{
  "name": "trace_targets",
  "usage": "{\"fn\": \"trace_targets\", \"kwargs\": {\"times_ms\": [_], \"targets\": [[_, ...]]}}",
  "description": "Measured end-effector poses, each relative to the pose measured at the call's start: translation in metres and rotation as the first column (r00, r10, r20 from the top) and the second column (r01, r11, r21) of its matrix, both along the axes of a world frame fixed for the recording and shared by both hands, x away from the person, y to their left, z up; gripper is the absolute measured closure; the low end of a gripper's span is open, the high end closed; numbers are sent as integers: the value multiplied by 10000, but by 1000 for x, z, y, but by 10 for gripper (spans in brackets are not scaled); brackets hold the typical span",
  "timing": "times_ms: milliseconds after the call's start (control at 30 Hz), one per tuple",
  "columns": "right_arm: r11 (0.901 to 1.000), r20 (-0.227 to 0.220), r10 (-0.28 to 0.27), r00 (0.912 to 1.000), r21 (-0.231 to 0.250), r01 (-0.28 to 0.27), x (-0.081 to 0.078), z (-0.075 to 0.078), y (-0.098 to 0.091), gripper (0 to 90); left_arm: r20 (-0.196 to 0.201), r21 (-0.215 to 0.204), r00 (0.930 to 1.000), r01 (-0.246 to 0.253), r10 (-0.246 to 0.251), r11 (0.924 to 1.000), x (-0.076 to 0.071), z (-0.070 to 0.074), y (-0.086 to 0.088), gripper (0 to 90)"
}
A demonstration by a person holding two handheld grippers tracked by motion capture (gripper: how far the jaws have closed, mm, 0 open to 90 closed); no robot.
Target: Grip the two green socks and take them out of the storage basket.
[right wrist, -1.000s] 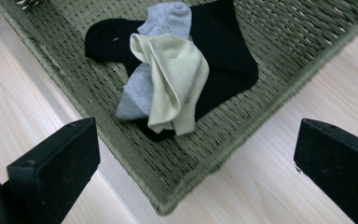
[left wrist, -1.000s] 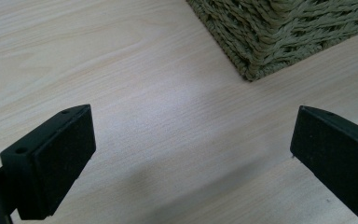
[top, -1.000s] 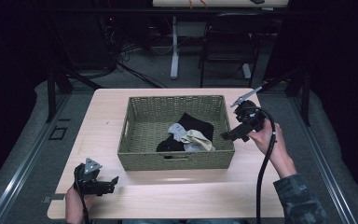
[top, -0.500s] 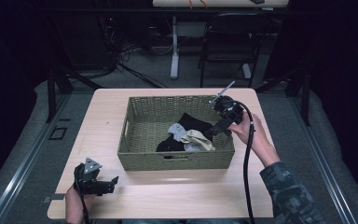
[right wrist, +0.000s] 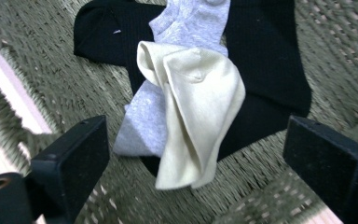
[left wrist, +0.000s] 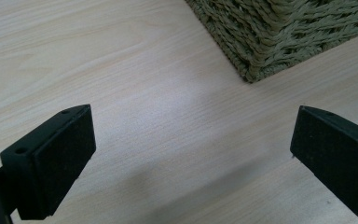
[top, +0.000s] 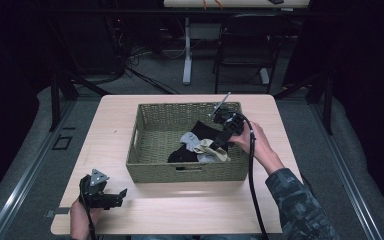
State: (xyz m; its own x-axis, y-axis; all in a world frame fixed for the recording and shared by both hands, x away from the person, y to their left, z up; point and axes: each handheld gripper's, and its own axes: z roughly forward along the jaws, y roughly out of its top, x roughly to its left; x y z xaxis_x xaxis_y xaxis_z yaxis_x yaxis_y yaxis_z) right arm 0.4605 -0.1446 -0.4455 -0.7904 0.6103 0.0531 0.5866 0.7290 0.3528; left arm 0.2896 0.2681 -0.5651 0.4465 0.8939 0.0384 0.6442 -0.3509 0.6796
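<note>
Resting on the pale wooden table, a rectangular woven basket is being entered by the right gripper at 3 o'clock. A braided basket corner is being framed at 1 o'clock by the left gripper, jaws wide, empty. A soft cream sock is being straddled by wide-spread jaws, lying over grey sock and ribbed black cloth.

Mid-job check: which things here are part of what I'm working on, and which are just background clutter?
Likely in play:
- woven basket
- cream sock, on top of the pile
- grey sock
- black sock
- right gripper, open over the socks
- left gripper, open, beside the basket's corner

Just lying about:
- chair behind the table
- floor cables
</note>
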Motion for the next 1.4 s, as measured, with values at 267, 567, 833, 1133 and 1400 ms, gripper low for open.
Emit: {"fn": "trace_targets", "kwargs": {"times_ms": [267, 567, 833, 1133, 1400], "targets": [[9977, -380, -22, 9993, -683, -4, 11, -18, 13, 278, 14, -75, 10000, 14, -14, 10000, 0, 0, 0, 0], [9915, -947, -38, 9955, -1302, -86, 16, -38, 26, 390, 23, -61, 10000, -40, 40, 10000, 0, 0, 2, 0], [9873, -1102, -76, 9939, -1586, -101, 13, -44, 27, 721, 8, -21, 10000, -7, 7, 10000, -1, 0, 2, 0], [9918, -840, -130, 9964, -1280, 22, 10, -32, 21, 848, -11, -21, 10000, -17, 17, 10000, -1, 0, 2, 0], [9940, -511, -168, 9986, -1085, 112, 10, -7, 16, 848, -9, -37, 10000, -45, 45, 10000, -1, -1, 2, 0]]}}
